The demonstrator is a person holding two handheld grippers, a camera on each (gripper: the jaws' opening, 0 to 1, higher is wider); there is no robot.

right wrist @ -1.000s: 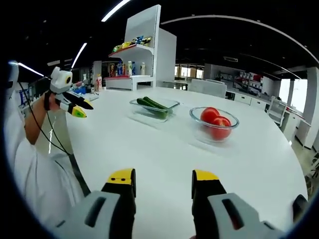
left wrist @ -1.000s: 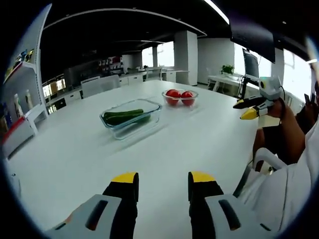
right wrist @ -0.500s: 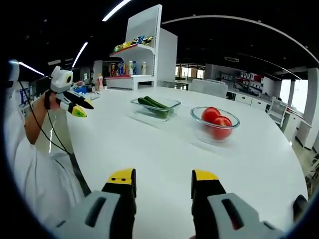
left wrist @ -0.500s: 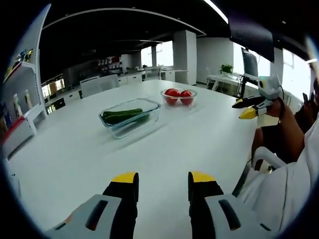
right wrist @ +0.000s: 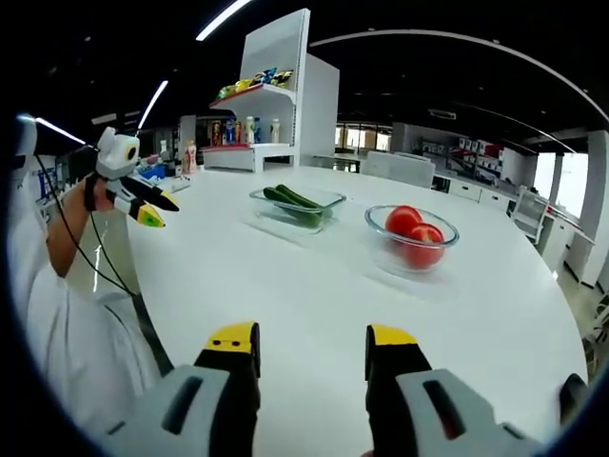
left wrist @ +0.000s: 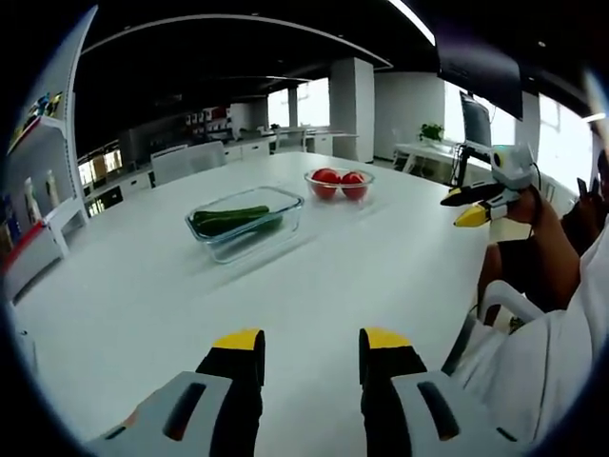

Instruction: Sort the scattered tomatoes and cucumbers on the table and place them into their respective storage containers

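Observation:
Green cucumbers [left wrist: 231, 220] lie in a clear rectangular glass container [left wrist: 285, 222] on the white table [left wrist: 143, 295]; red tomatoes [left wrist: 338, 178] sit in a round glass bowl [left wrist: 338, 194] beyond it. My left gripper [left wrist: 310, 347] is open and empty, held back over the table's near part. In the right gripper view the cucumbers [right wrist: 291, 202] in their container [right wrist: 271, 217] and the tomatoes [right wrist: 415, 236] in the bowl [right wrist: 383, 253] stand side by side. My right gripper [right wrist: 312, 345] is open and empty. Each gripper shows in the other's view, the right gripper [left wrist: 476, 204] and the left gripper [right wrist: 145, 207], both held off the table's edge.
A person's sleeve and arm [left wrist: 542, 314] are at the right in the left gripper view. A white shelf unit with bottles and goods [right wrist: 257, 119] stands behind the table. Chairs and desks [left wrist: 200, 157] stand in the background.
Both views have shifted very slightly; the containers sit marginally further off in the left gripper view. Nothing on the table has moved, and both grippers remain open.

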